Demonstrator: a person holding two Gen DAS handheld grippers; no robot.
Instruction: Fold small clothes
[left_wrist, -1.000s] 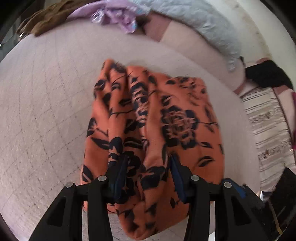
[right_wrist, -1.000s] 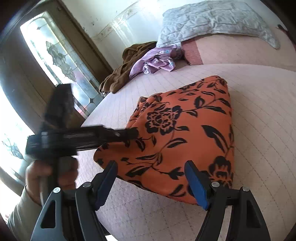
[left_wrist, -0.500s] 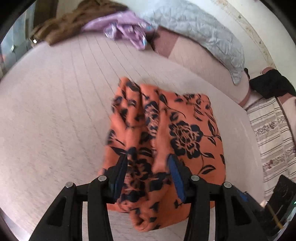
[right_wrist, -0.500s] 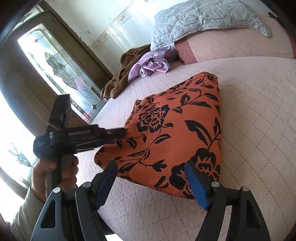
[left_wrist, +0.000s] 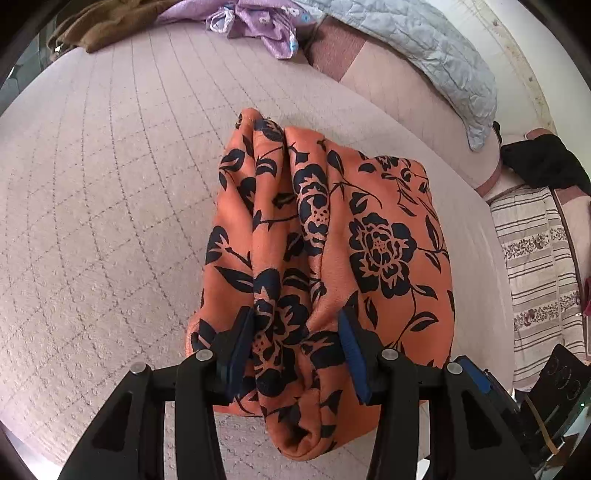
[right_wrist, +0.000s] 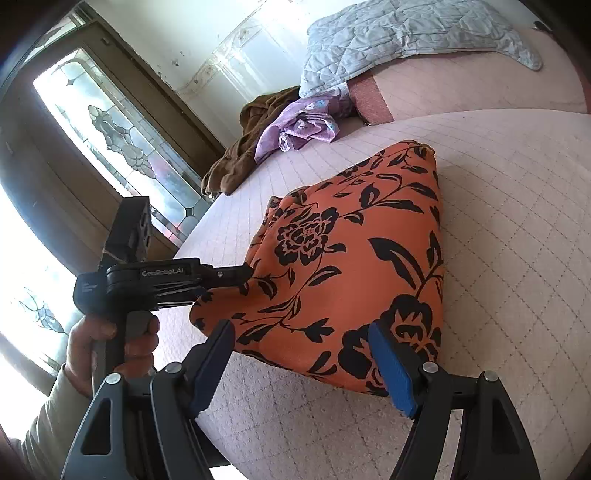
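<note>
With the left tongs (left_wrist: 295, 350) clenched on a bunched edge of the orange cloth (left_wrist: 369, 240) mid-frame on the bed (left_wrist: 92, 221), best lift that edge evenly and lay it flat while the released right tongs (right_wrist: 301, 363) steady the near corner; since earlier, little differs.

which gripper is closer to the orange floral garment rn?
Left. The left gripper has a bunched fold of the orange floral garment between its pads. The right gripper is open at the garment's near edge, gripping nothing.
</note>
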